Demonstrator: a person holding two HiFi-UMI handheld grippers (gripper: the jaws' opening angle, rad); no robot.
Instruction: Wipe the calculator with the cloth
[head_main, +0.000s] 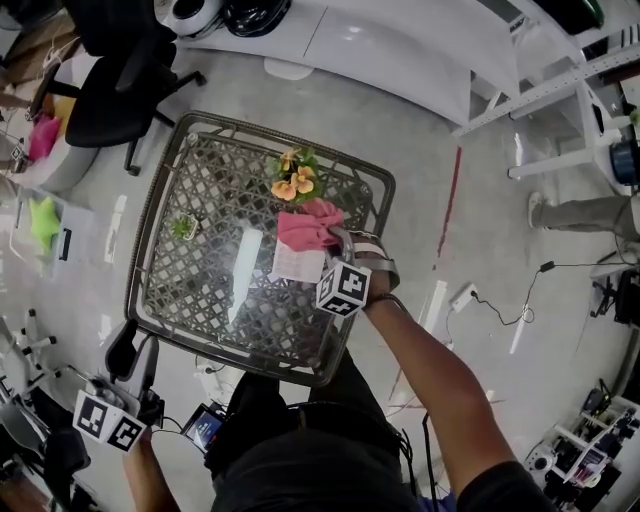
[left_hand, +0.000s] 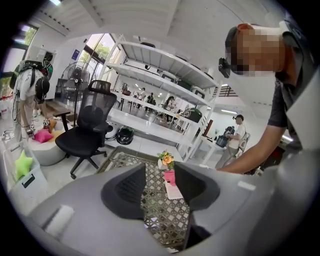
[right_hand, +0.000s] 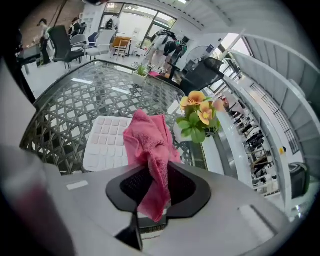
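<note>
Wicker lattice under a glass top makes up the counter (head_main: 160, 270), the biggest thing in front of the person; a black office chair (head_main: 115, 95) stands off its far left corner, well clear of the work; a pot of orange flowers (head_main: 296, 178) sits on the far side of the counter, just beyond the cloth, and is the thing nearest to being in the way; a small green plant (head_main: 183, 226) sits well to the left, out of the path. The white calculator (right_hand: 107, 142) lies flat on the glass, keys up, right of centre; its long axis seems to run from the person's edge toward the flowers; the pink cloth (right_hand: 150, 145) covers its far end, so I cannot tell which end carries the display. The right tool (right_hand: 152, 186) is clenched on a fold of that cloth, which bunches out over the calculator; whether it presses on the keys I cannot tell. The left tool (left_hand: 160, 187) hangs off the counter's near left corner, jaws apart with nothing gripped.
</note>
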